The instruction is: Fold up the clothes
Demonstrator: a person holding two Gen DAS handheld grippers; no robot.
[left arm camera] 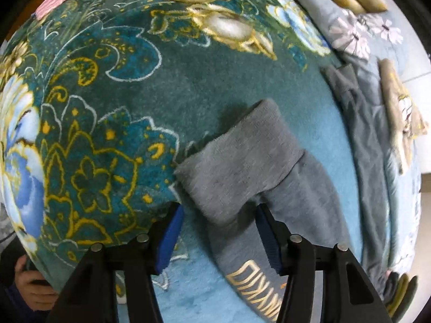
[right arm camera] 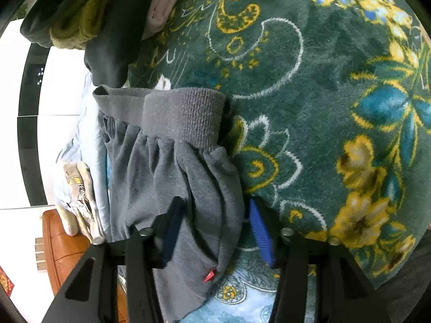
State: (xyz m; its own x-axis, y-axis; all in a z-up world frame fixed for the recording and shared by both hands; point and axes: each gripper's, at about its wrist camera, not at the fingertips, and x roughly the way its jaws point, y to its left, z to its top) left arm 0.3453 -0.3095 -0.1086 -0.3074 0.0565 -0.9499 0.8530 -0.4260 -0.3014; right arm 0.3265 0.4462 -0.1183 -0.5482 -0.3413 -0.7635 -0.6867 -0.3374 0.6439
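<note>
Grey sweatpants lie on a blue-green floral blanket (left arm camera: pixel 107 86). In the left wrist view a folded-over leg with ribbed cuff (left arm camera: pixel 242 158) and gold lettering (left arm camera: pixel 256 288) lies between the blue pads of my left gripper (left arm camera: pixel 219 231), which is open just above it. In the right wrist view the pants' gathered waistband (right arm camera: pixel 183 115) and grey fabric (right arm camera: pixel 188 193) lie between the pads of my right gripper (right arm camera: pixel 215 228), also open. A small red tag (right arm camera: pixel 209 276) shows on the fabric edge.
Another grey garment (left arm camera: pixel 361 123) and a light blue floral sheet (left arm camera: pixel 358 32) lie at the right in the left wrist view. Dark and olive clothes (right arm camera: pixel 80 16) are piled at the top left in the right wrist view, over a wooden cabinet (right arm camera: pixel 62 247) and white tiled floor (right arm camera: pixel 62 91).
</note>
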